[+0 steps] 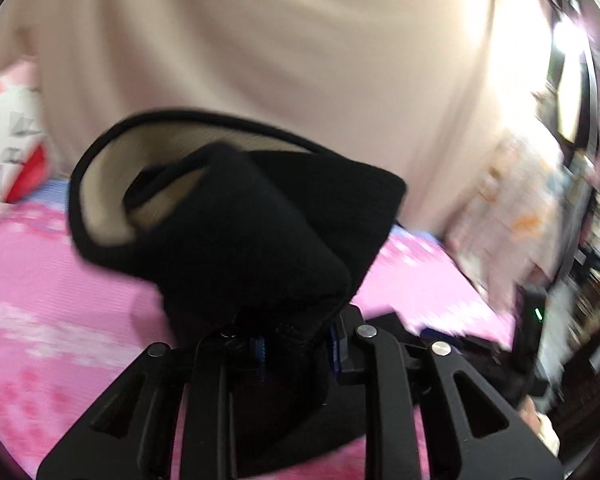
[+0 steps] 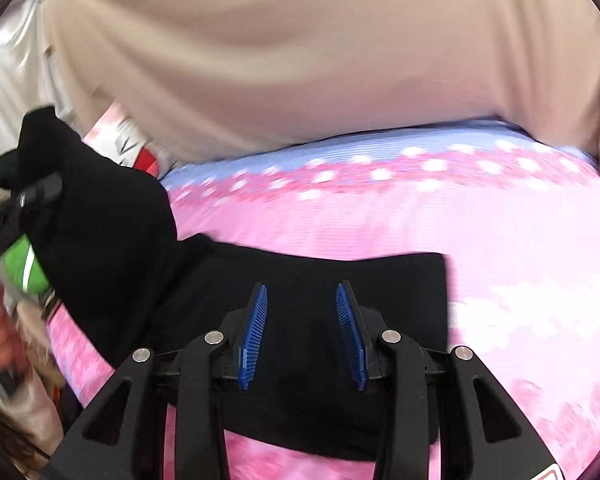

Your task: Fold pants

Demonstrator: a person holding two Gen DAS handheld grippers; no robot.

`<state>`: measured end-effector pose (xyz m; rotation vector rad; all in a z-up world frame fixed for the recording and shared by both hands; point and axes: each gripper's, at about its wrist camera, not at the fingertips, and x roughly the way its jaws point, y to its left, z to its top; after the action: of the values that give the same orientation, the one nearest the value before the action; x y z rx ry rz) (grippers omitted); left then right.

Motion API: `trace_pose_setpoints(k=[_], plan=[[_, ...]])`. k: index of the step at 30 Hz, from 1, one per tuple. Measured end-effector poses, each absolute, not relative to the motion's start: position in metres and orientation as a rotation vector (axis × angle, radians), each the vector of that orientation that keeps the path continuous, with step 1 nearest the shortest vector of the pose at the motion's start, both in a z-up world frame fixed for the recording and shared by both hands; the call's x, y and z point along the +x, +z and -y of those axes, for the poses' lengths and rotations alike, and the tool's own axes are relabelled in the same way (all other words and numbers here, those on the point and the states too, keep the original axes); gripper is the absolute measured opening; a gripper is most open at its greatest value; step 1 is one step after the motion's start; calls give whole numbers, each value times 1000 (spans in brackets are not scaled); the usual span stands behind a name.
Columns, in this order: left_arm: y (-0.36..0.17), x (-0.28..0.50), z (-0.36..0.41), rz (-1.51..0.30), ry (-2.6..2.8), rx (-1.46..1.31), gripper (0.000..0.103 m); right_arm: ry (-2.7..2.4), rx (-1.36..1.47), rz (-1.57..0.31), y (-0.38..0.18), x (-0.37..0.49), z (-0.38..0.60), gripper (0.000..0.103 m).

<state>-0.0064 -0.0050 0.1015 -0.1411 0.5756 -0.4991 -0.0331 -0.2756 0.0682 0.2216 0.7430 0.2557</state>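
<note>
While the left hand-held gripper [image 1: 296, 340] is clamped on a bunched wad of the black pants [image 1: 236, 220], lifted off the bed [image 1: 52, 300], the right hand-held gripper [image 2: 302, 332] has its blue pads [image 2: 254, 336] apart with nothing between them; it hovers over the flat part of the pants [image 2: 320, 280] lying on the pink bedspread [image 2: 500, 240].

Risks from here, as I read it:
- One-sided hold. Only the left end is carried, so pulling it across could drag the flat section and wreck whatever fold is already there.
- The wad in the left jaws looks thick and rolled, pale lining showing. A layer could slip out, or the fold may land twisted rather than edge to edge.
- Right jaws are above cloth, not on it. If they close here they may pinch only the top layer, or the bedspread along with it.
- Both views are smeared, so edge alignment is hard to judge; a crooked crease is likely.
- A beige curtain [image 2: 300, 60] hangs right behind the bed; a raised cuff could snag it.
</note>
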Motion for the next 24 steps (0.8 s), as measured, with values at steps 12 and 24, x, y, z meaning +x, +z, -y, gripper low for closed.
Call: trace_pose_setpoints(k=[12, 24], plan=[[-20, 20, 110, -942, -585, -21, 24, 297, 428, -783, 38, -47, 326, 52], [-12, -13, 95, -911, -639, 39, 53, 489, 743, -947, -9, -27, 318, 66]])
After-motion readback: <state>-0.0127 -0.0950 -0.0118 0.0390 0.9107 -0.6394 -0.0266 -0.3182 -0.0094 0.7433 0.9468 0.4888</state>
